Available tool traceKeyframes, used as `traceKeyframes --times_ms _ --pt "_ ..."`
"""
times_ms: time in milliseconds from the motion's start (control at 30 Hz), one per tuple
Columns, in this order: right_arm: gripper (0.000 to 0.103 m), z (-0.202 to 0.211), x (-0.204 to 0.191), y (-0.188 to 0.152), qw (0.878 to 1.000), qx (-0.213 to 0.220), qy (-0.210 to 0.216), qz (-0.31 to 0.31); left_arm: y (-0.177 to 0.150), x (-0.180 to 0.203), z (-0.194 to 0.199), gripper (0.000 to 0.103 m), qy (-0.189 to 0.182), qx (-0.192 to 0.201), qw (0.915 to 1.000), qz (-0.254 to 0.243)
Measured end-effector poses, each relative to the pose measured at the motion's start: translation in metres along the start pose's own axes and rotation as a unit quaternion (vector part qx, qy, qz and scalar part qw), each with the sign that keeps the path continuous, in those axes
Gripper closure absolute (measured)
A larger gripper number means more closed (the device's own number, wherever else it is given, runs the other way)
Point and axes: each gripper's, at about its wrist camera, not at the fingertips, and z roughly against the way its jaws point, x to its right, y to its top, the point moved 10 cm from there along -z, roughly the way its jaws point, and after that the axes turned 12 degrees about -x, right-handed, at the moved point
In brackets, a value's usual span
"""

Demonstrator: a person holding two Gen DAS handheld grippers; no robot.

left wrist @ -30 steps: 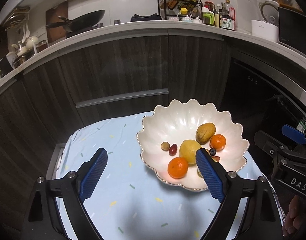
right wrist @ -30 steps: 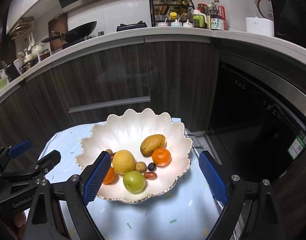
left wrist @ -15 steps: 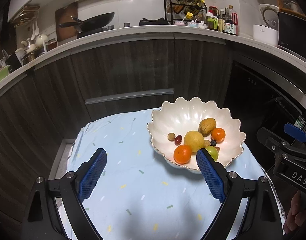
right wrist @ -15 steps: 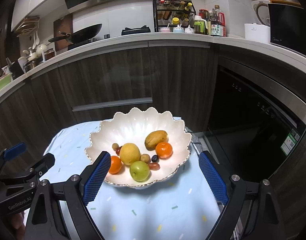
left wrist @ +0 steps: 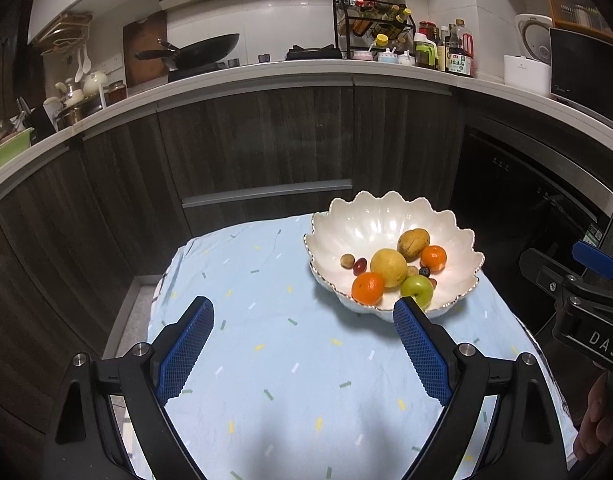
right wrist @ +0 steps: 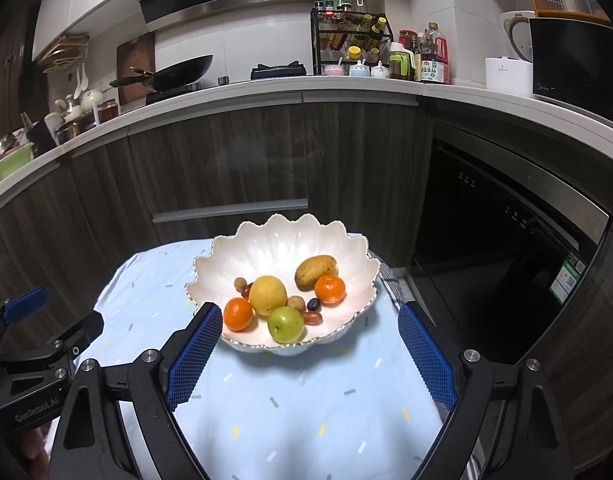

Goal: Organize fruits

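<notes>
Both jaws stand wide apart and hold nothing: our left gripper (left wrist: 302, 354) and our right gripper (right wrist: 308, 356) hang over the pale blue cloth-covered surface (left wrist: 290, 380), short of the fruit. Largest on that surface is the white scalloped ceramic bowl (right wrist: 284, 240), at the centre of the right view and to the right of centre in the left view. Inside it lie a yellow round pear-like fruit (right wrist: 268, 294), a brownish mango (right wrist: 315, 272), a green apple (right wrist: 285, 324), two orange tangerines (right wrist: 238, 313), then small grapes and berries (right wrist: 313, 304). We see no fruit lying on the cloth, so we judge the gathering done, or nearly so; little seems left beyond drawing the grippers clear.
</notes>
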Motion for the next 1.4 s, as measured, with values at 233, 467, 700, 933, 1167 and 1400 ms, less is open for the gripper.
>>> traceKeyframes --times_ms 233,467,700,933,1167,1400 --pt "0.013 0.008 0.002 -0.016 1.0 -0.004 -0.005 0.0 -0.017 -0.003 0.008 0.011 0.005 0.002 1.0 0.008" --pt "0.013 0.014 0.004 -0.033 1.0 -0.008 -0.011 -0.002 -0.034 -0.007 0.015 0.011 0.01 0.004 0.9998 0.017" --pt "0.013 0.017 0.003 -0.05 1.0 -0.009 -0.011 -0.002 -0.059 -0.013 0.023 0.011 0.013 0.009 0.9995 0.028" --pt "0.013 0.022 -0.001 -0.068 1.0 -0.003 -0.007 0.001 -0.083 -0.018 0.026 0.011 0.021 0.0 0.9992 0.034" --pt "0.013 0.024 -0.005 -0.079 1.0 0.001 0.0 -0.002 -0.093 -0.021 0.029 0.011 0.027 0.0 0.9989 0.039" --pt "0.013 0.023 -0.005 -0.082 1.0 0.002 -0.004 -0.001 -0.098 -0.021 0.031 0.011 0.023 0.005 0.9989 0.04"
